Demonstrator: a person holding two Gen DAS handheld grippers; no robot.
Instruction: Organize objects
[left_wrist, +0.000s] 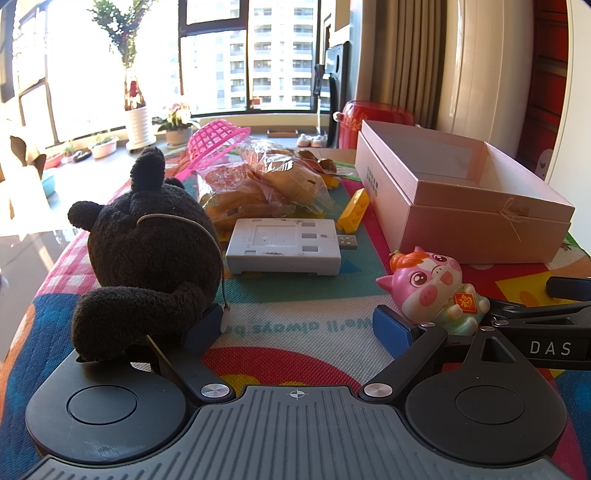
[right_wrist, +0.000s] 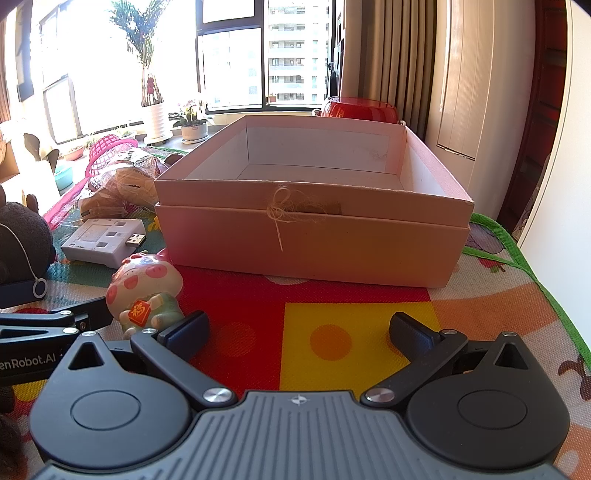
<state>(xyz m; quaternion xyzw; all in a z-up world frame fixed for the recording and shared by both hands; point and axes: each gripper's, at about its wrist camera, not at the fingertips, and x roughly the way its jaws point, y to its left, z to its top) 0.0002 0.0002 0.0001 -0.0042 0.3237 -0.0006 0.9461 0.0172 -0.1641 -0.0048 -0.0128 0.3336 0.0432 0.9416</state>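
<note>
My left gripper (left_wrist: 297, 328) is open over the colourful mat, with nothing between its blue pads. A black plush toy (left_wrist: 147, 251) sits against and over its left finger. A pink pig figurine (left_wrist: 432, 284) stands just outside its right finger. Ahead lie a white device with a USB plug (left_wrist: 284, 243), a yellow brick (left_wrist: 354, 210) and bagged bread (left_wrist: 266, 181). My right gripper (right_wrist: 299, 328) is open and empty, a short way in front of the open pale box (right_wrist: 314, 229). The pig figurine (right_wrist: 146, 291) stands beside its left finger.
A pink plastic basket (left_wrist: 214, 144) lies behind the bread. A red stool (right_wrist: 358, 109) stands beyond the box. The mat's green border (right_wrist: 517, 258) marks the table's right edge. Potted plants (left_wrist: 136, 125) stand on the floor by the window.
</note>
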